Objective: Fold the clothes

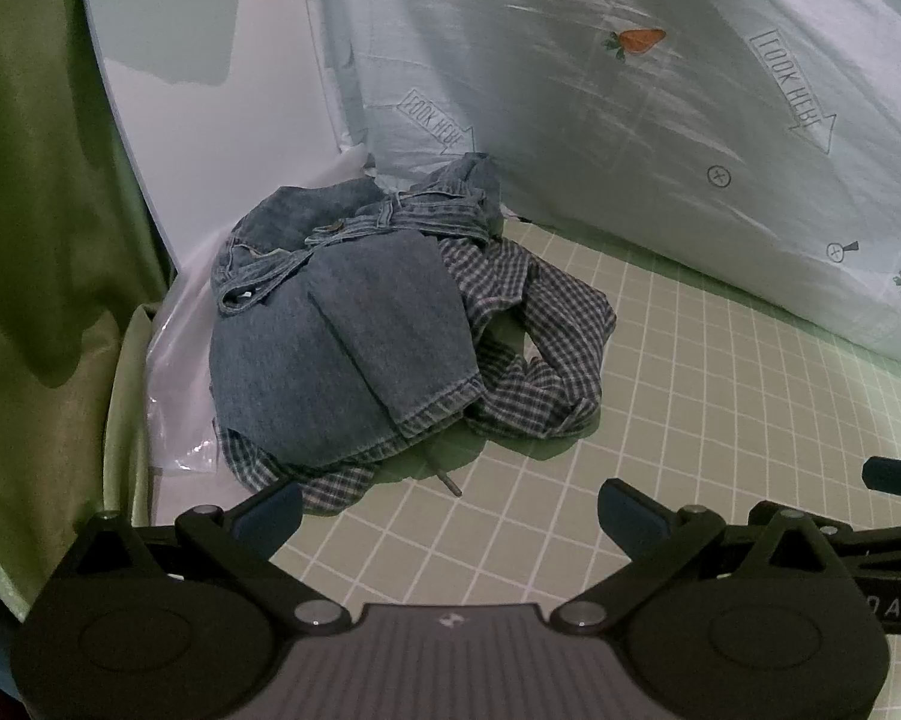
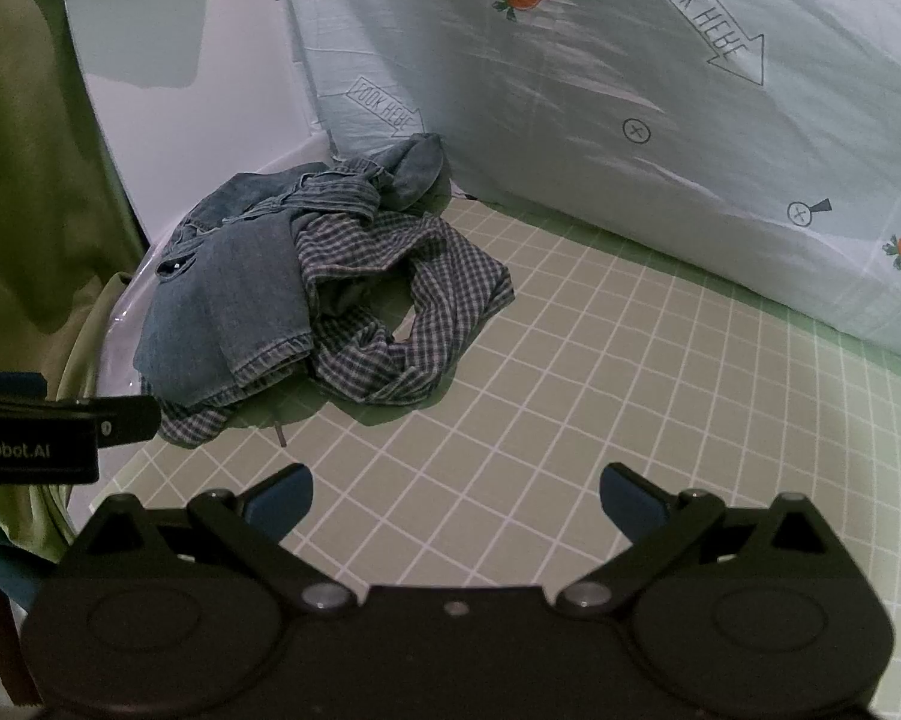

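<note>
Both of your tools are up over the green grid mat (image 1: pixel 660 420) right now, and neither one holds anything. Your left tool (image 1: pixel 450 513) has its blue fingertips (image 1: pixel 270 513) spread wide apart, with bare mat squares showing between them. Same story on your right tool (image 2: pixel 456 501): fingers well apart, nothing in the gap.

The clothes sit in a heap at the far left end of the mat, tucked into the corner where the white panel (image 1: pixel 210 138) meets the pale printed sheet (image 1: pixel 630 108) (the one with carrots and "LOOK HERE" arrows). On top lies the denim garment (image 1: pixel 342 336), crumpled, its hemmed edge turned towards you and a strap or waistband bunched along the back. Under and beside it spreads the checked shirt (image 1: pixel 546 354), rumpled into a loose ring on the right side of the pile, with a strip of it poking out under the denim at the near edge. A thin cord end (image 1: pixel 447 477) trails out from beneath the heap onto the mat.

In your right wrist view the left tool's body shows at the left edge, just beside the pile's near corner. Some clear plastic (image 1: pixel 180 408) lies crumpled against the heap's left side, and a green curtain (image 1: pixel 36 210) hangs beyond that.
</note>
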A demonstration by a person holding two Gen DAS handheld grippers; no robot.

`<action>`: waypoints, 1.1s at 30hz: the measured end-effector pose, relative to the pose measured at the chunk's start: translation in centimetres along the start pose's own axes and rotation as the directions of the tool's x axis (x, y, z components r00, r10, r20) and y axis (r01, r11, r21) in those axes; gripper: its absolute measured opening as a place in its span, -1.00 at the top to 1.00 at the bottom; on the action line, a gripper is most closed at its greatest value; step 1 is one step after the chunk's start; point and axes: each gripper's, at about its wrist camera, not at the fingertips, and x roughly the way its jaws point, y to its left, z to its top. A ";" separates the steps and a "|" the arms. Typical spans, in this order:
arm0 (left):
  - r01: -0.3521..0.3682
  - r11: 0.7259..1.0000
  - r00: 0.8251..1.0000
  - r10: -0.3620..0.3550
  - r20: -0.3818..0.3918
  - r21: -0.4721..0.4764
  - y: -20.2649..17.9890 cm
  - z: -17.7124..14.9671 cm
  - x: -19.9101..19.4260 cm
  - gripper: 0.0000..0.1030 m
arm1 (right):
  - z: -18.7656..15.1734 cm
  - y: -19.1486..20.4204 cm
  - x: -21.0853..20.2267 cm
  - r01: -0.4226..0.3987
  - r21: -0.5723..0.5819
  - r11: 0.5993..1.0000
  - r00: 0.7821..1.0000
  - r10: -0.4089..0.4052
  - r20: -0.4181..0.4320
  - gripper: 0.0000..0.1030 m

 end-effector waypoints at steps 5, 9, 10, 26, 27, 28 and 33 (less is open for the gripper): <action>0.002 1.000 1.000 -0.002 -0.002 -0.002 0.2 -0.1 0.1 -1.00 | 0.0 0.0 0.1 0.002 0.002 1.000 1.000 -0.002 -0.001 -1.00; 0.003 1.000 1.000 -0.003 -0.006 -0.002 0.1 0.1 0.1 -1.00 | 0.0 0.0 0.1 0.002 0.004 1.000 1.000 -0.002 0.000 -1.00; 0.004 1.000 1.000 -0.004 -0.006 -0.001 0.1 0.1 0.1 -1.00 | 0.0 -0.1 0.1 0.003 0.005 1.000 1.000 -0.003 0.000 -1.00; 0.017 1.000 1.000 -0.016 -0.019 0.013 0.1 0.5 0.9 -1.00 | 0.1 -0.2 0.6 0.009 0.023 1.000 1.000 -0.008 -0.011 -1.00; 0.016 1.000 1.000 -0.016 -0.020 0.012 0.1 0.6 1.0 -1.00 | 0.2 -0.1 0.7 0.010 0.023 1.000 1.000 -0.010 -0.011 -1.00; 0.016 1.000 1.000 -0.016 -0.021 0.011 0.2 0.7 1.2 -1.00 | 0.3 -0.1 0.8 0.012 0.023 1.000 1.000 -0.011 -0.012 -1.00; 0.016 1.000 0.999 -0.016 -0.030 0.000 0.6 1.3 2.1 -1.00 | 0.8 0.0 1.4 0.018 0.018 1.000 1.000 -0.018 -0.014 -1.00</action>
